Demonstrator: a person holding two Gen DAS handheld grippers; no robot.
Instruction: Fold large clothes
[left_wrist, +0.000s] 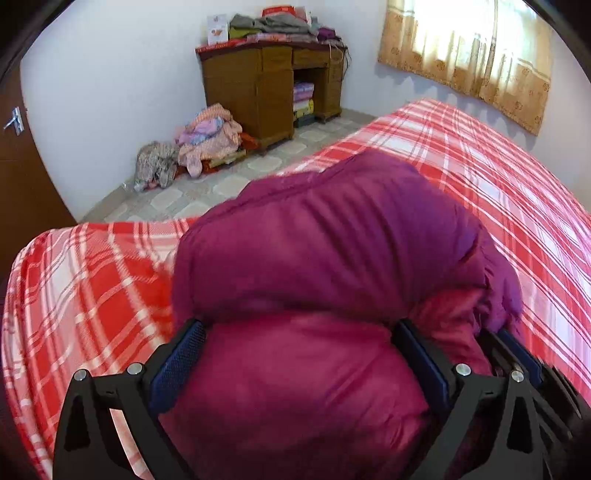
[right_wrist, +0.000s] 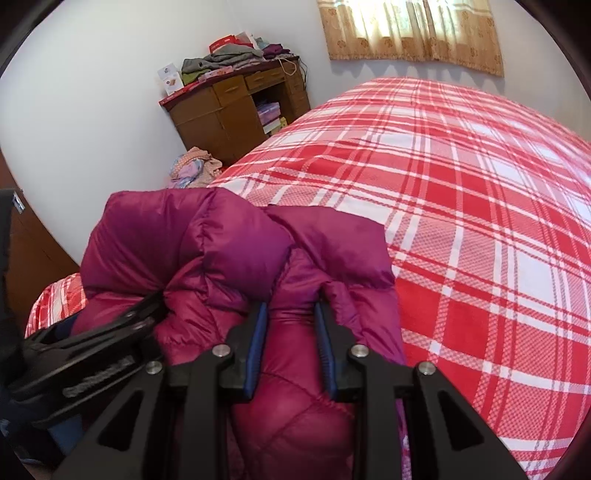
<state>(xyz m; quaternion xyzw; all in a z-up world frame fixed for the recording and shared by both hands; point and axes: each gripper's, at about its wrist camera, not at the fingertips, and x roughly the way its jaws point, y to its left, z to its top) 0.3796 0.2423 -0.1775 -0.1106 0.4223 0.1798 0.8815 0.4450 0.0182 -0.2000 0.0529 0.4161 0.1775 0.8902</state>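
Grippers angled down over jacket (left_wrist: 325, 258): left (left_wrist: 301, 332) spread wide, right (right_wrist: 291, 314) pinching

Both views are taken from close above a puffy magenta quilted jacket (left_wrist: 332, 258), angled downward along black gripper fingers. From the left wrist, the room is faced across a red-and-white plaid bed cover (left_wrist: 480, 177) toward a brown wooden desk (left_wrist: 258, 96). From the right wrist, more of the bed is taken in. Jacket, bed, desk and a yellow patterned curtain (right_wrist: 413, 37) are shared by both.
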